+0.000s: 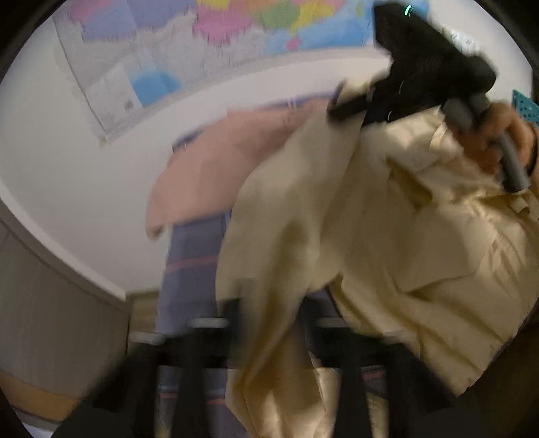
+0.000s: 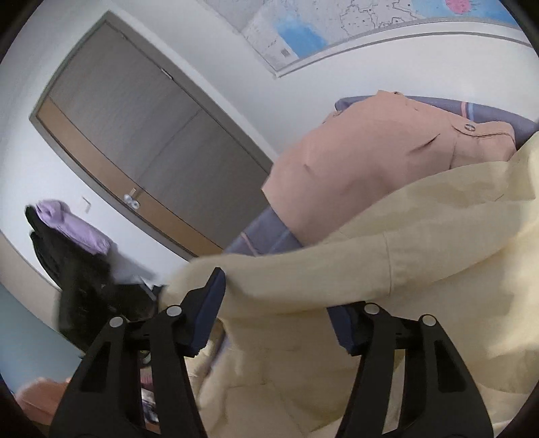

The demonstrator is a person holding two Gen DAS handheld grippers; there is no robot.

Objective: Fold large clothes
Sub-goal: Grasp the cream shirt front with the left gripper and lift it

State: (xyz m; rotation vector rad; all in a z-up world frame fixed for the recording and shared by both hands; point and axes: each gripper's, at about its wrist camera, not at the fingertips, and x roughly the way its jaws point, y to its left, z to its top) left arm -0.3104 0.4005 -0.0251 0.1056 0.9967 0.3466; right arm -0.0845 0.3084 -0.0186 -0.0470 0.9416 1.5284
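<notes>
A large cream garment (image 1: 370,236) hangs bunched in front of me, blurred in the left wrist view. A fold of it runs down between the fingers of my left gripper (image 1: 273,320), which is shut on it. A hand (image 1: 505,134) holds my right gripper (image 1: 337,109) at the upper right, over the garment's top edge. In the right wrist view the cream garment (image 2: 404,252) drapes across and between the blue pads (image 2: 209,303) of my right gripper (image 2: 276,303). Its jaws stand wide apart and open.
A salmon-pink garment (image 2: 353,175) lies folded on a blue-grey striped sheet (image 2: 262,236) behind the cream one. A wall map (image 2: 320,30) hangs above. A grey and wood door (image 2: 134,134) stands at the left, with purple and black clothes (image 2: 74,229) piled beside it.
</notes>
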